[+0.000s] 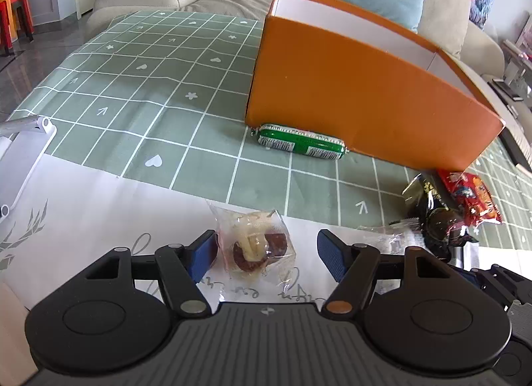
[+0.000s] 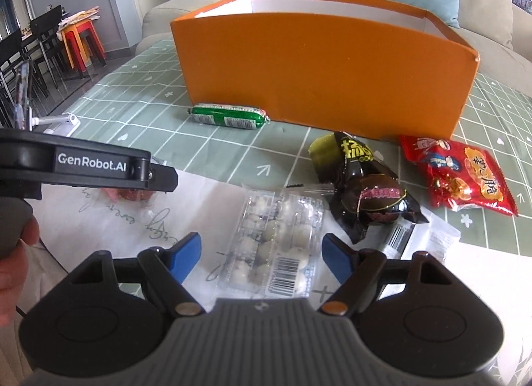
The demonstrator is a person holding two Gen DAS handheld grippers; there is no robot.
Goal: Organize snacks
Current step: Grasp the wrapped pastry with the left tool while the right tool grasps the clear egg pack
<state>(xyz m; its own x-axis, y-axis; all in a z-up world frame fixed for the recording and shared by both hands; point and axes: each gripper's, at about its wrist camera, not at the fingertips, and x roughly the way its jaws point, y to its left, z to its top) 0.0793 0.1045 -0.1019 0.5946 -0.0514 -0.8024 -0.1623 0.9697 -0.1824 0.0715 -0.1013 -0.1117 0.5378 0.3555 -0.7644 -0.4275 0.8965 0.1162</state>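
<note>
Tongs first: the left gripper [image 1: 266, 254] stands wide, its blue pads either side of a clear packet of brown sweets [image 1: 254, 246] with daylight between pad and wrapper — nothing is held. The right gripper [image 2: 261, 253] is just as wide over a clear tray of white balls [image 2: 277, 246], and it too grips nothing. Both packets lie on the white sheet [image 1: 99, 206] that covers the near edge of the table [image 1: 139, 86].

By the look of it, the step in hand is a double pick-up, each gripper poised on its own snack. The next move calls for the pads to settle lower and close gently; the thin wrappers look slippery and may crumple or slide out.

Beyond the sheet, towards the right side of the table, a black foil packet [image 2: 365, 186] sits against a red bag [image 2: 459, 176]. Farther on, a green sausage stick [image 2: 229, 116] lies against the foot of the orange box [image 2: 319, 70], which stands towards the far edge — presumably where the snacks belong. Its inside is not visible from here.
</note>
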